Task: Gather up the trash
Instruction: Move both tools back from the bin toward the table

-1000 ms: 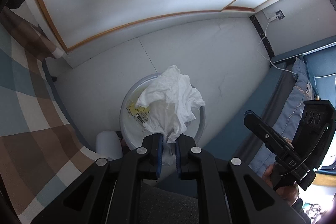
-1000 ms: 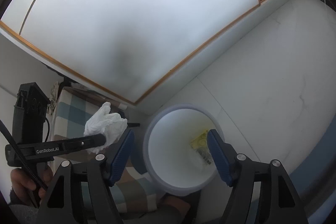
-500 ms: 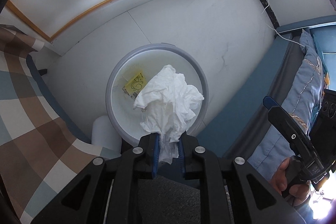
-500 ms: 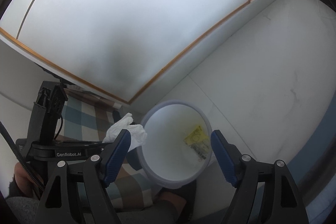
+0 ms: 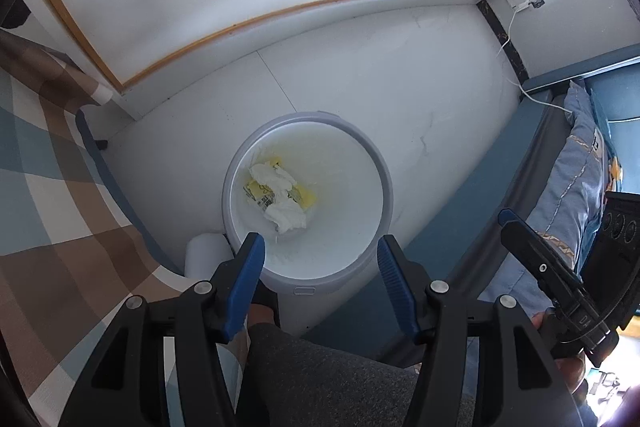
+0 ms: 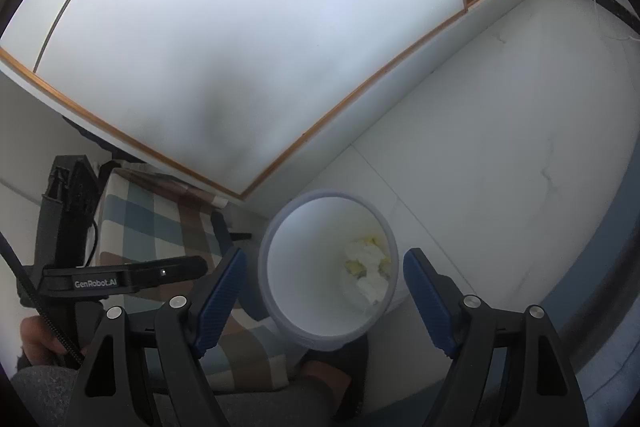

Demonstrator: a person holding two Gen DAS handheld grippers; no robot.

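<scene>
Crumpled white tissue wad (image 5: 280,201) lies at the bottom of the round white plastic bin (image 5: 384,183), atop a yellow printed wrapper (image 5: 262,193). Left gripper (image 5: 320,267) fingers (image 5: 246,281) spread wide, empty, above the bin rim; tissue well below them. Right gripper (image 6: 322,293) fingers likewise wide apart, holding nothing.

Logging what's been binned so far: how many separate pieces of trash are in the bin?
2: a crumpled white tissue lying on top of a yellow wrapper, both at the bottom of the white trash bin. More could be hidden beneath them.
</scene>
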